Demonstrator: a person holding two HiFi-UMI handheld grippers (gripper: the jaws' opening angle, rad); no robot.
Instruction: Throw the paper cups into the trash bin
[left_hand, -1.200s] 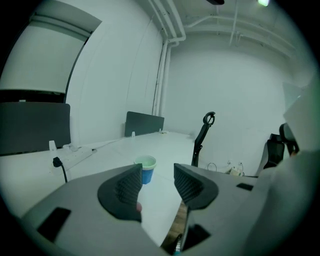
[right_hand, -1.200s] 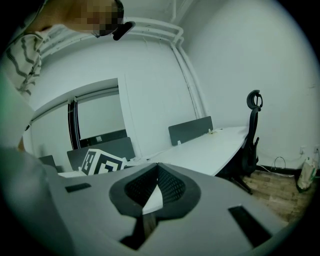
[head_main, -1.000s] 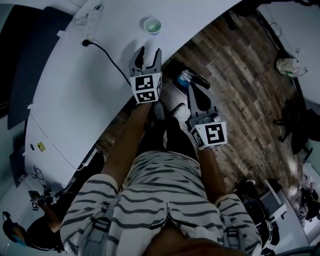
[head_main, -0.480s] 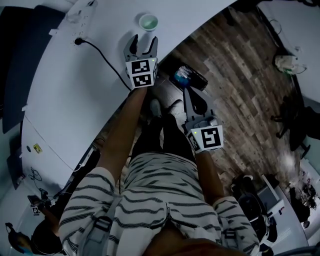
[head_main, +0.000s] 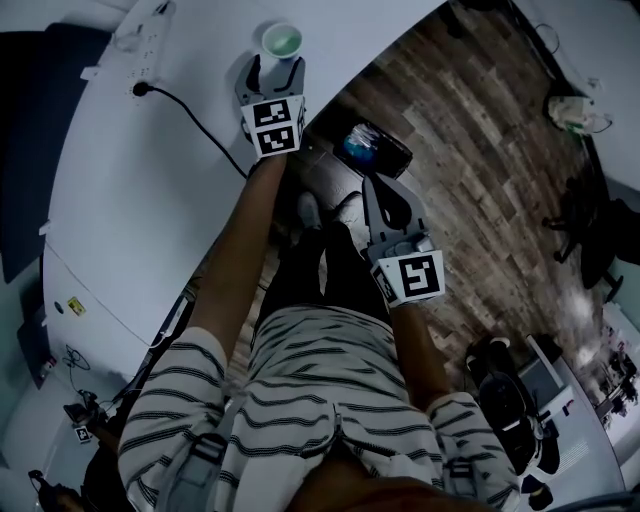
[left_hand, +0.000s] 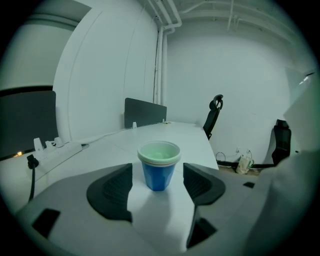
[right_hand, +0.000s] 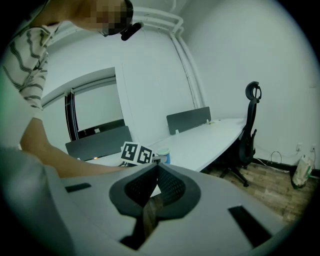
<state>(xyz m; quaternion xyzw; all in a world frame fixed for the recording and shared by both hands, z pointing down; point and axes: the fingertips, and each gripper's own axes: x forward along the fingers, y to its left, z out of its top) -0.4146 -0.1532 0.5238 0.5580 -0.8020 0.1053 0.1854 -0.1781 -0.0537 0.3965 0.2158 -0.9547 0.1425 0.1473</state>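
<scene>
A blue paper cup (head_main: 281, 40) with a pale green inside stands upright on the white table (head_main: 150, 180). My left gripper (head_main: 275, 72) reaches over the table just short of it. In the left gripper view the cup (left_hand: 159, 166) stands in line with the gap at the fingertips of the left gripper (left_hand: 157, 176), untouched. Those jaws have just been opening and stand wide apart. My right gripper (head_main: 386, 192) hangs over the wooden floor, jaws together and empty, beside a black trash bin (head_main: 377, 150) with blue contents. The right gripper view shows the right gripper (right_hand: 156, 169) shut and the cup (right_hand: 163, 155) far off.
A black cable (head_main: 190, 110) runs across the table from a white power strip (head_main: 140, 25) at its far edge. A grey divider panel (left_hand: 145, 112) stands at the table's far end. Office chairs (left_hand: 212, 117) stand beyond. The person's legs and shoes (head_main: 330, 215) are below the table edge.
The left gripper has moved forward and down toward the cup, and its jaws have spread wider. The right gripper has hardly moved.
</scene>
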